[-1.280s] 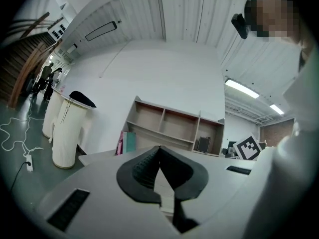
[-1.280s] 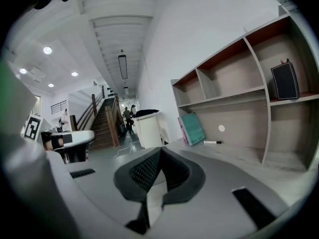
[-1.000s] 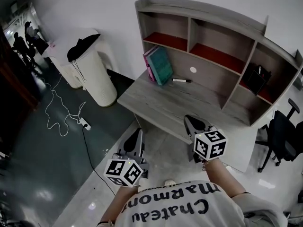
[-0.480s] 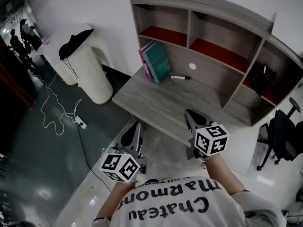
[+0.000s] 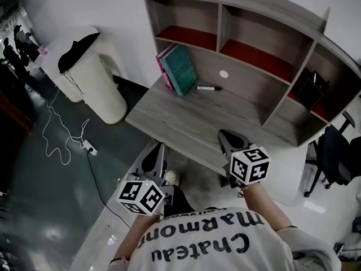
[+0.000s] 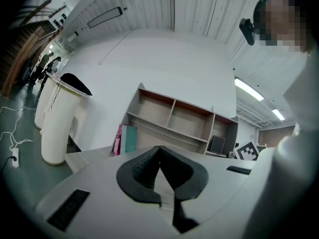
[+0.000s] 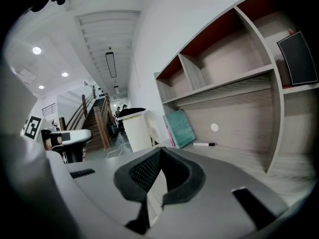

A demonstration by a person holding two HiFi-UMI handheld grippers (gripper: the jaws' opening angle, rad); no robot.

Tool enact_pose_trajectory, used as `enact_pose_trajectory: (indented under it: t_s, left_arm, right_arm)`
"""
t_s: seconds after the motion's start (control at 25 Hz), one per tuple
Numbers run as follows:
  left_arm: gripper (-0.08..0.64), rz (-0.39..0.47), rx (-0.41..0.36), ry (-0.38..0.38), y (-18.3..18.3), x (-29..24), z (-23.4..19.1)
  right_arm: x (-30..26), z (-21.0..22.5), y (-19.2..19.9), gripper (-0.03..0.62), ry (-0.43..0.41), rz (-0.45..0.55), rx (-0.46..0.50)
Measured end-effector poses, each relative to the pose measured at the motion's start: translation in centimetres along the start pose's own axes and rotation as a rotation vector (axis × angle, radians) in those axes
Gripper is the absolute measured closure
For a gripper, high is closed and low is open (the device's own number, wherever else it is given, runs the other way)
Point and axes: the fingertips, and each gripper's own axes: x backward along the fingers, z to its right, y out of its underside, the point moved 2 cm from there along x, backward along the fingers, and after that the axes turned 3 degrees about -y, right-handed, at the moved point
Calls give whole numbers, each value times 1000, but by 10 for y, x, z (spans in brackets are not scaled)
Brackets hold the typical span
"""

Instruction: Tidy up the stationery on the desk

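A grey wooden desk carries a hutch with red-floored shelves. Teal and pink books lean against its back panel, and a black-capped white marker lies just right of them. A black flat object stands in the right-hand compartment. My left gripper hangs off the desk's front left corner, shut and empty. My right gripper sits over the desk's front edge, also shut and empty. The books and marker lie well ahead of the right gripper. The left gripper faces the books from farther off.
A tall white bin with a black liner stands left of the desk. A white cable and power strip lie on the dark floor. A black office chair stands at the right. People stand far off at the upper left.
Both grippers have moved slightly forward toward the desk and lower, both staying shut. The desk has shifted left in the head view. Books and marker lie as before.
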Motion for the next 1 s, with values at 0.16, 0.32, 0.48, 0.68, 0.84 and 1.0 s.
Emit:
enact_pose_trajectory:
  t_s: [0.16, 0.32, 0.48, 0.68, 0.84, 1.0]
  left_arm:
    - [545, -9, 2, 17, -1, -22, -9]
    - [545, -18, 9, 44, -6, -48, -20]
    - [545, -43, 9, 86, -12, -82, -32]
    - [545, -57, -4, 129, -37, -127, -53]
    - [545, -61, -8, 160, -56, -159, -72]
    - [545, -73, -10, 196, -66, -187, -88]
  right_arm:
    - [-13, 11, -7, 581, 24, 0, 1]
    - [-31, 21, -12, 581, 54, -10, -3]
    - [-52, 35, -22, 581, 90, -5, -19]
    - [-87, 48, -46, 581, 123, 21, -43]
    - [-115, 55, -66, 581, 149, 40, -50]
    - [-139, 65, -79, 581, 182, 50, -56]
